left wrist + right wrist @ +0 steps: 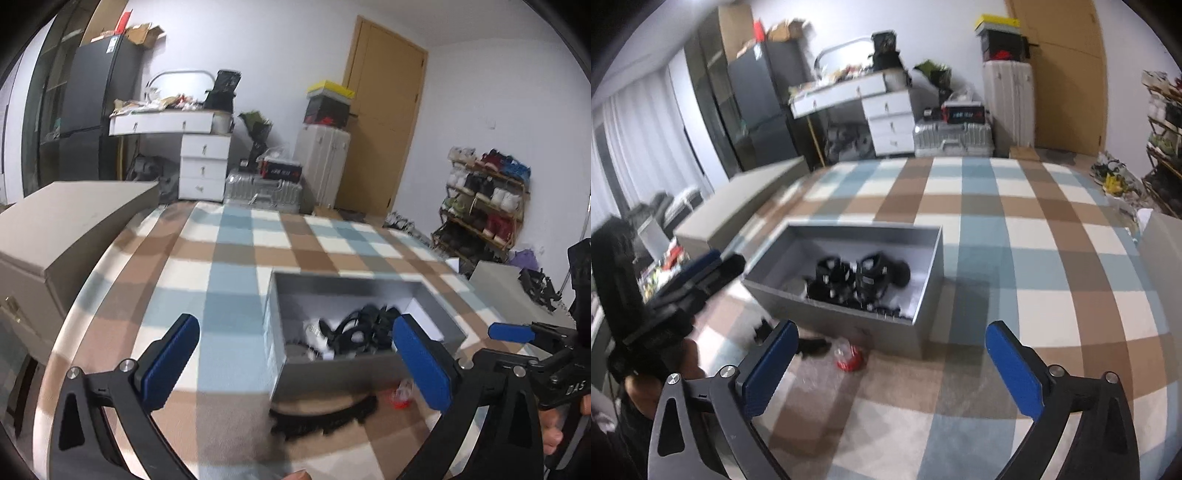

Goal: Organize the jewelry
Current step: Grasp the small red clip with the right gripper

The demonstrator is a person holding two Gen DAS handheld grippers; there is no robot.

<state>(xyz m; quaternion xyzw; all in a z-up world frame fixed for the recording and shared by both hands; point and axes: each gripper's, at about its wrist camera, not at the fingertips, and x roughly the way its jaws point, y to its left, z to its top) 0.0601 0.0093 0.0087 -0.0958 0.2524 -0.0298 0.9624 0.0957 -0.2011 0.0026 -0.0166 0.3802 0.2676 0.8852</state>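
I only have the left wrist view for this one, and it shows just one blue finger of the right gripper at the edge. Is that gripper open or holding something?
Observer: The right gripper is wide open, with nothing between its fingers.
Reviewer: And the dark stuff in the grey box? It's blurred for me.
Observer: The right wrist view shows the grey box holding several separate black pieces, bunched toward its near wall. I cannot tell what they are.
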